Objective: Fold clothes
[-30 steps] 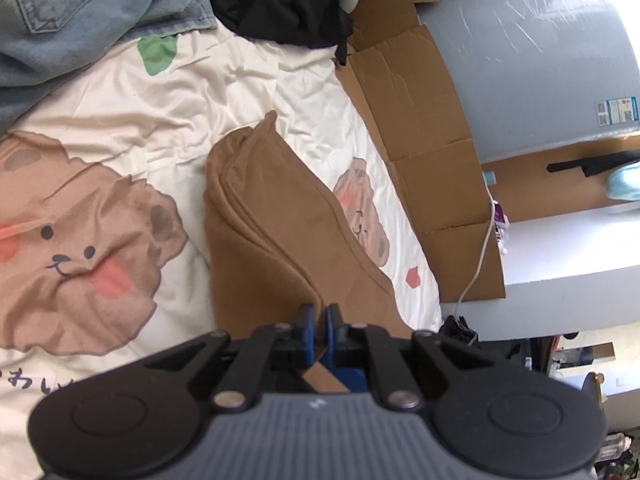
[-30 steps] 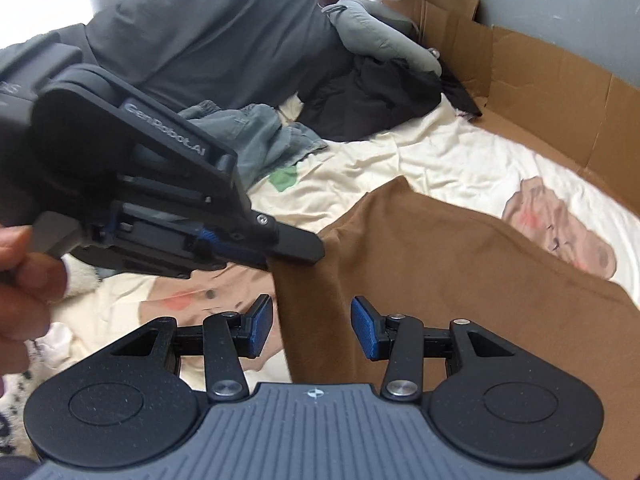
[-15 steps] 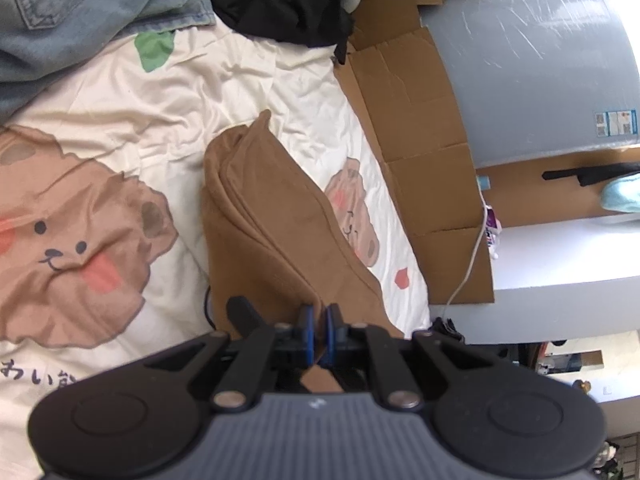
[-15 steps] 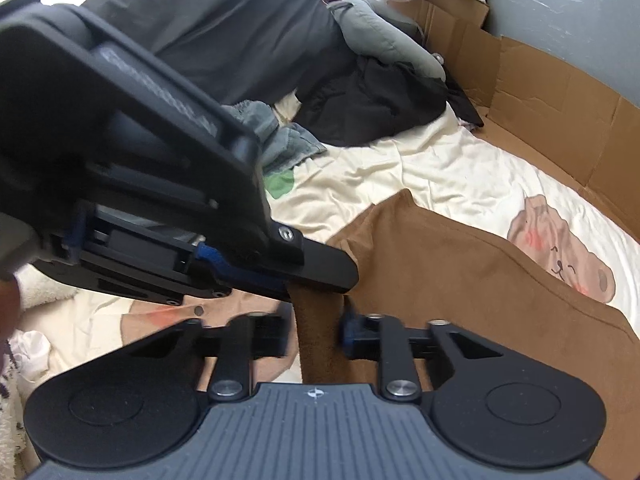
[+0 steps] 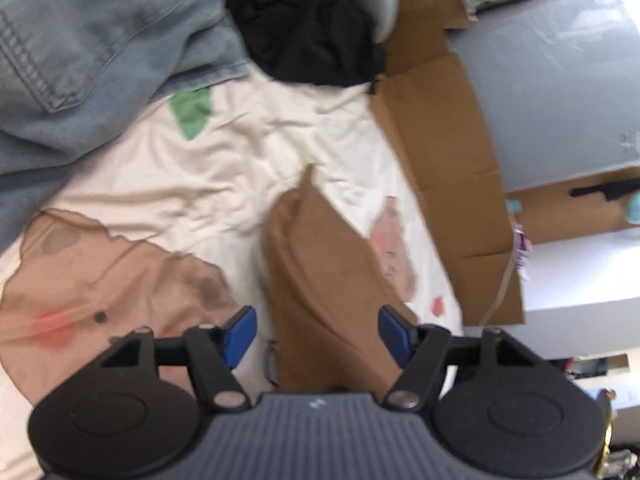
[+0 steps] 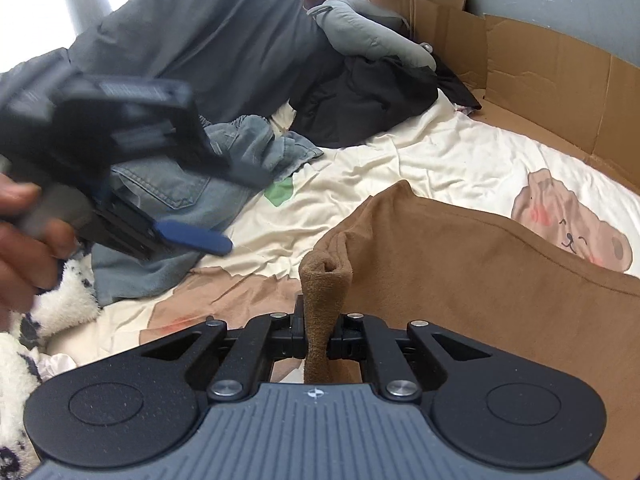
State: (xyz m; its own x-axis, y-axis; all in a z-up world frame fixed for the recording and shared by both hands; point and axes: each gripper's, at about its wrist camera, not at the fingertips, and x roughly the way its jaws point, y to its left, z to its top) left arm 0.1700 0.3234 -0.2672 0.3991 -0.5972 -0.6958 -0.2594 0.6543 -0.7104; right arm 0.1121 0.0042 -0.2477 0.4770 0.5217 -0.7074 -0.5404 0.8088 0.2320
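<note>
A brown garment [image 5: 320,264] lies folded lengthwise on the cream bear-print sheet [image 5: 248,160]. In the left wrist view my left gripper [image 5: 318,334] is open, its blue pads spread on either side of the cloth and apart from it. In the right wrist view my right gripper [image 6: 318,338] is shut on a bunched corner of the brown garment [image 6: 480,272], which rises between its fingers. The left gripper [image 6: 120,168] hangs blurred at the left of that view, held by a hand [image 6: 24,236].
Blue jeans [image 5: 88,64] and a black garment [image 5: 312,28] are piled at the far side of the bed, with grey bedding [image 6: 208,40] behind. Flattened cardboard [image 6: 540,76] lines the right edge. A fluffy black-and-white fabric [image 6: 36,320] sits at the near left.
My left gripper let go of the brown garment, opened wide and drew off to the left. My right gripper closed on the garment's corner.
</note>
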